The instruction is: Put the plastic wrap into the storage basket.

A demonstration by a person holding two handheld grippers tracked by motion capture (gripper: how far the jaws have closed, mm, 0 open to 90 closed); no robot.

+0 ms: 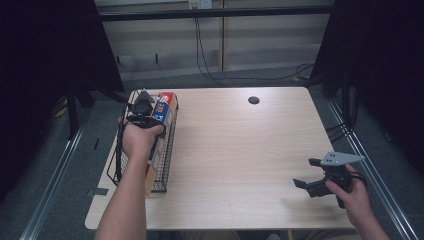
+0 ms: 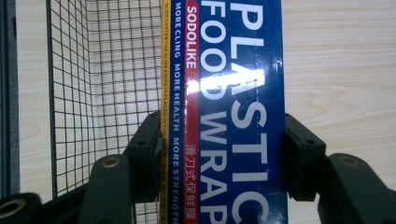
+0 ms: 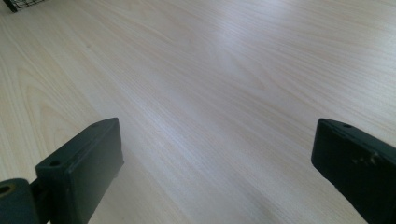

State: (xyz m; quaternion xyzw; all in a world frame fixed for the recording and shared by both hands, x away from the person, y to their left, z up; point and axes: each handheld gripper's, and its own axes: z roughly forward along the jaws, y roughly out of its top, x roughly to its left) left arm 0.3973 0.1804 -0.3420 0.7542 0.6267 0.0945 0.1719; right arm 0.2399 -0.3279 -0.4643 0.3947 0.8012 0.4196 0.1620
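Note:
A long blue box of plastic food wrap point(image 1: 165, 107) with red and yellow stripes lies along the right side of a black wire basket point(image 1: 167, 150) at the table's left edge. My left gripper point(image 1: 141, 111) reaches down over it from above. In the left gripper view, the box point(image 2: 233, 70) runs lengthwise between the jaws and the left gripper point(image 2: 224, 154) is shut on its two sides, with the basket mesh point(image 2: 93, 70) to the left. My right gripper point(image 1: 304, 172) hovers open over the bare table at the near right; in its own view the right gripper point(image 3: 217, 158) holds nothing.
The light wooden table point(image 1: 240, 150) has a dark round cable hole point(image 1: 254, 100) at the back. A corner of the basket point(image 3: 23, 3) shows at the top left of the right gripper view. Cables run across the floor behind the table.

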